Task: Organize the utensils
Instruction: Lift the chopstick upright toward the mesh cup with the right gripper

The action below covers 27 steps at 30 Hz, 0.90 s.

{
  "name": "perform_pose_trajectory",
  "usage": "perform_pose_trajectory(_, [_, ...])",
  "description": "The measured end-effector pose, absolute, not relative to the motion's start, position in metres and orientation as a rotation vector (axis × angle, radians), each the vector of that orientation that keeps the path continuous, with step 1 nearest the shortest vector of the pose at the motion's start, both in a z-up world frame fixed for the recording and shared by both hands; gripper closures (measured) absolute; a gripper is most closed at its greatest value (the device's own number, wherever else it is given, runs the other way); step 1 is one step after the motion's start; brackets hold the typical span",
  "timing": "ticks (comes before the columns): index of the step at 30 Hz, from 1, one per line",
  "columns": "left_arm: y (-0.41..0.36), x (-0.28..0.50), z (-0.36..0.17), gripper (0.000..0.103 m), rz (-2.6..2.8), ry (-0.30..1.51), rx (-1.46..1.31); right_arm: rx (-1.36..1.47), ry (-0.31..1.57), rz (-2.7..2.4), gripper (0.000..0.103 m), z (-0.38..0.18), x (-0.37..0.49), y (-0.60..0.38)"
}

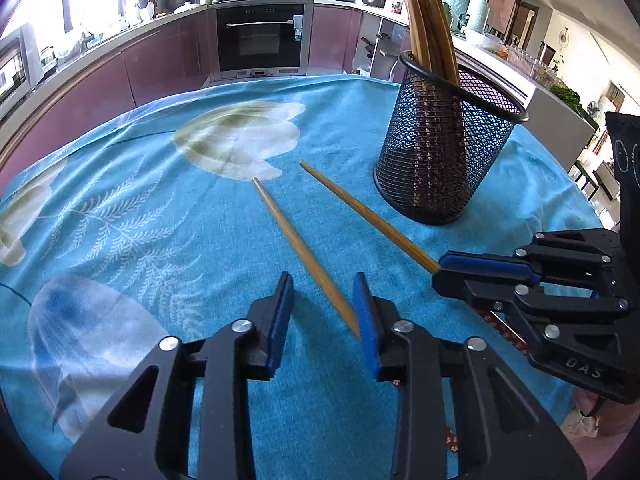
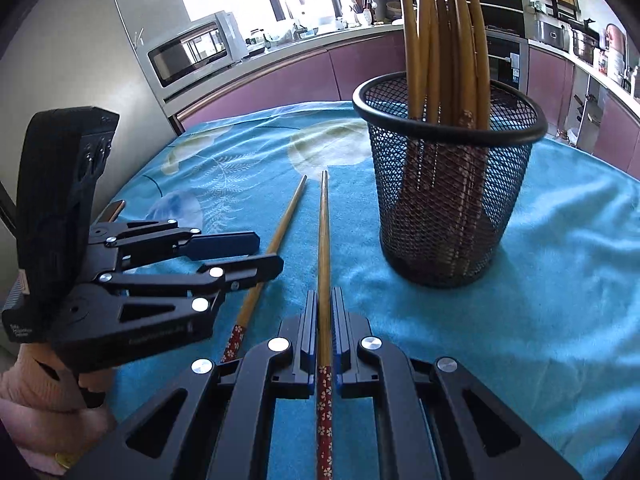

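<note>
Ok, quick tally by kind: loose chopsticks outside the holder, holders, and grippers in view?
Loose chopsticks: 2, one clamped in the right gripper, one between the left gripper's fingers
Black mesh holder: 1
Grippers: 2
Total: 5

I see two chopsticks (image 2: 280, 236) lying side by side on the worktop (image 2: 540, 300). The mesh holder (image 2: 444, 200) stands at two o'clock, more chopsticks (image 2: 440, 40) upright in it.

Table (image 1: 120, 216) under blue floral cloth (image 1: 224, 240); on it: mesh holder (image 1: 444, 160) upright, one loose chopstick (image 1: 296, 248).
</note>
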<state>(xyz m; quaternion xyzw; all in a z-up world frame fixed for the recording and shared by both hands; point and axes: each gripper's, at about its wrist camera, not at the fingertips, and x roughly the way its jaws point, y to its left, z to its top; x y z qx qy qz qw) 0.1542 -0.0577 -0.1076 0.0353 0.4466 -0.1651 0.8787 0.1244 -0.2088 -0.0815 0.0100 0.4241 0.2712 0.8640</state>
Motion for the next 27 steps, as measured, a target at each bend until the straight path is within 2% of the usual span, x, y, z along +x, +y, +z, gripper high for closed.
perform_pose_trajectory(1, [-0.058,0.155,-0.108,0.077,-0.345,0.932,0.076,0.020,0.890,0.569,0.098,-0.082,0.124,-0.209])
perform_pose_trajectory(3, [-0.057,0.154,-0.107,0.086,-0.349,0.935,0.076,0.016,0.893,0.570,0.098,-0.083,0.124,-0.209])
perform_pose_trajectory(7, [-0.056,0.150,-0.106,0.092,-0.357,0.937,0.076,-0.007,0.902,0.561,0.097,-0.086,0.125,-0.205])
perform_pose_trajectory(10, [-0.056,0.147,-0.106,0.091,-0.357,0.938,0.082,-0.048,0.899,0.540,0.097,-0.088,0.125,-0.200])
perform_pose_trajectory(13, [-0.056,0.147,-0.107,0.086,-0.343,0.935,0.092,-0.083,0.896,0.536,0.094,-0.088,0.125,-0.195])
perform_pose_trajectory(17, [-0.058,0.149,-0.107,0.086,-0.336,0.932,0.096,-0.096,0.892,0.535,0.095,-0.088,0.125,-0.194])
perform_pose_trajectory(20, [-0.057,0.147,-0.108,0.092,-0.326,0.933,0.080,-0.067,0.893,0.535,0.097,-0.088,0.125,-0.199])
perform_pose_trajectory(27, [-0.049,0.140,-0.098,0.095,-0.326,0.912,0.031,0.013,0.865,0.571,0.097,-0.080,0.120,-0.214])
